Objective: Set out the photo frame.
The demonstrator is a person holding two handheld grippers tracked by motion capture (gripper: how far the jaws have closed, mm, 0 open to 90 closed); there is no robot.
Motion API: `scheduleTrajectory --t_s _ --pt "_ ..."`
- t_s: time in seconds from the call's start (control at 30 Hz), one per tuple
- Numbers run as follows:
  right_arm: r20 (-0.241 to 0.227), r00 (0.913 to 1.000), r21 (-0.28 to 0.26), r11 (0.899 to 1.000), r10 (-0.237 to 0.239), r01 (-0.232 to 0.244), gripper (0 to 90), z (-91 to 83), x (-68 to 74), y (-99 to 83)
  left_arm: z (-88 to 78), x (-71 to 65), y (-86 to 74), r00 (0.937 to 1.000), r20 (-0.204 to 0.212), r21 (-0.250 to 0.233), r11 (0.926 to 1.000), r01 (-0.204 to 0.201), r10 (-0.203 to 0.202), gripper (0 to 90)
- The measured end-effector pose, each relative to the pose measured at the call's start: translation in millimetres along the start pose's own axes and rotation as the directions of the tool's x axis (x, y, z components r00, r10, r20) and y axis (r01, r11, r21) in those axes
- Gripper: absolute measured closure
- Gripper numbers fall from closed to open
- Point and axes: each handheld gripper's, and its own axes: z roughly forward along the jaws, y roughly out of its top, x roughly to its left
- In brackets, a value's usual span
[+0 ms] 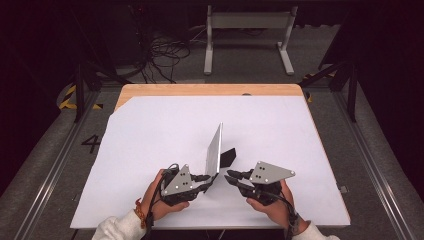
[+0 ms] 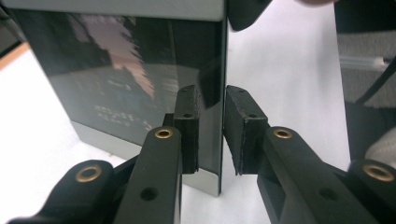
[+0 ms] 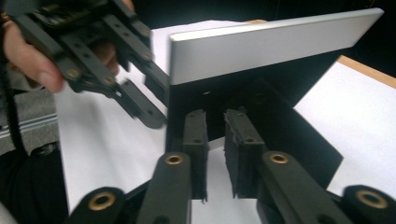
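A thin silver photo frame (image 1: 215, 150) with a glossy dark front (image 2: 116, 70) stands upright on the white sheet, propped by a black back stand (image 1: 228, 157). My left gripper (image 1: 209, 177) is shut on the frame's near vertical edge, one pad on the glass and one on the back (image 2: 212, 91). My right gripper (image 1: 231, 177) sits just right of the frame, behind it. Its jaws (image 3: 215, 114) stand slightly apart with nothing between them, pointing at the black stand (image 3: 289, 116). The right gripper view also shows the left gripper (image 3: 154, 102) at the edge of the silver frame back (image 3: 271, 46).
A white sheet (image 1: 150, 130) covers most of the wooden table (image 1: 200, 90). Beyond the table lie cables (image 1: 165, 55) on the floor and a white metal stand (image 1: 247, 30). Floor rails run along both sides.
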Motion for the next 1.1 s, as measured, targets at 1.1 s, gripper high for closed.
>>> scheduleTrajectory --t_s 1.1 --pt "0.075 0.9922 0.031 0.994 0.099 -0.102 59.7 23.1 5.9 -10.7 33.6 -4.5 -5.2 0.9936 0.098 0.023 0.9983 0.055 -0.056 77.2"
